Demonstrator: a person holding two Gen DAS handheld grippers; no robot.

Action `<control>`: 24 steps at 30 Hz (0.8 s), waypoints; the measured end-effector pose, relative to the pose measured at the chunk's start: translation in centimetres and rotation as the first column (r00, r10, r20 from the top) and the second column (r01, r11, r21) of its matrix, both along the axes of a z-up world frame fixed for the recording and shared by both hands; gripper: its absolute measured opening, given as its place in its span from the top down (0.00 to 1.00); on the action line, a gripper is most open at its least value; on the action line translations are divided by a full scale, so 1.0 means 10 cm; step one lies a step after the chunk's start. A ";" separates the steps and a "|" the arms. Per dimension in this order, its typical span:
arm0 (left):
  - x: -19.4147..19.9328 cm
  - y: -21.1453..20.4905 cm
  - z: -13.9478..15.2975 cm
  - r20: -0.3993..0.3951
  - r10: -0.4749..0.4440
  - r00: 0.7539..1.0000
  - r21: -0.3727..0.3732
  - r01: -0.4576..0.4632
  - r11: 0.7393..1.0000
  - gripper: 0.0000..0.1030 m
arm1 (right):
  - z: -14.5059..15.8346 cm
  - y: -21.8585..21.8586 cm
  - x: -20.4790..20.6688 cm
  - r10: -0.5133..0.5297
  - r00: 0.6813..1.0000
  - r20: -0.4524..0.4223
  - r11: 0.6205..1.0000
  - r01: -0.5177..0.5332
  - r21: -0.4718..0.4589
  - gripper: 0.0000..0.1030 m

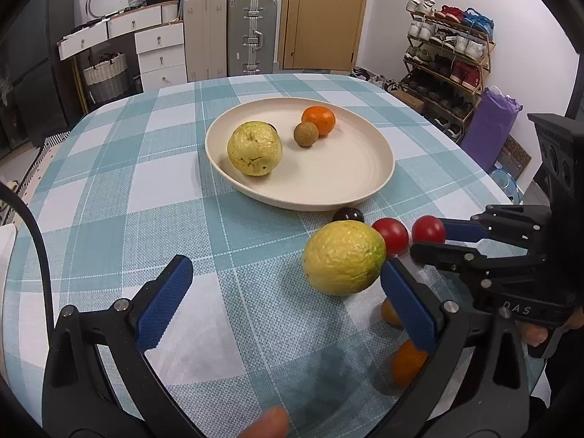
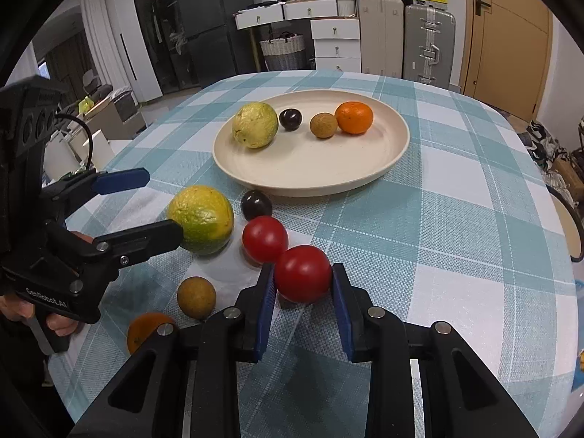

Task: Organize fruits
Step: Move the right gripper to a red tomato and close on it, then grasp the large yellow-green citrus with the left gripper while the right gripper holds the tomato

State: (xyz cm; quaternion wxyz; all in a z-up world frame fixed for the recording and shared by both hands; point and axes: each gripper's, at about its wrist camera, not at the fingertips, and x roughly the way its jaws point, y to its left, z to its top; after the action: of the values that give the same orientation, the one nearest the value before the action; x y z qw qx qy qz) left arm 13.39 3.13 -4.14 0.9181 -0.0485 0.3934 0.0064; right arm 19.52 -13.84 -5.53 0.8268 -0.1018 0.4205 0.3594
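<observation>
Tomato, red, sits on the checked tablecloth, pinched in our right gripper; our left gripper hangs spread. Next we judge: lift it toward the plate at twelve o'clock.

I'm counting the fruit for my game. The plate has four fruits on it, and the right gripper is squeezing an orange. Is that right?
Not quite. The right gripper is squeezing a red tomato, not an orange; the right wrist view shows its pads pressed on both sides of it. The plate does hold four fruits.
</observation>
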 end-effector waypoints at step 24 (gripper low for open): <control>0.19 -0.13 -0.13 -0.041 -0.037 0.998 -0.038 0.035 0.999 0.00 | 0.03 -0.13 0.01 -0.052 0.999 -0.015 0.998 0.053 0.030 0.70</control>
State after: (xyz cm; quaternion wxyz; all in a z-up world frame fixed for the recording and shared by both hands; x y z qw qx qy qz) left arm 15.29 1.85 -5.40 0.9085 -0.0583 0.4135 -0.0164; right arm 19.62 -15.19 -5.25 0.8344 -0.0754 0.4233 0.3447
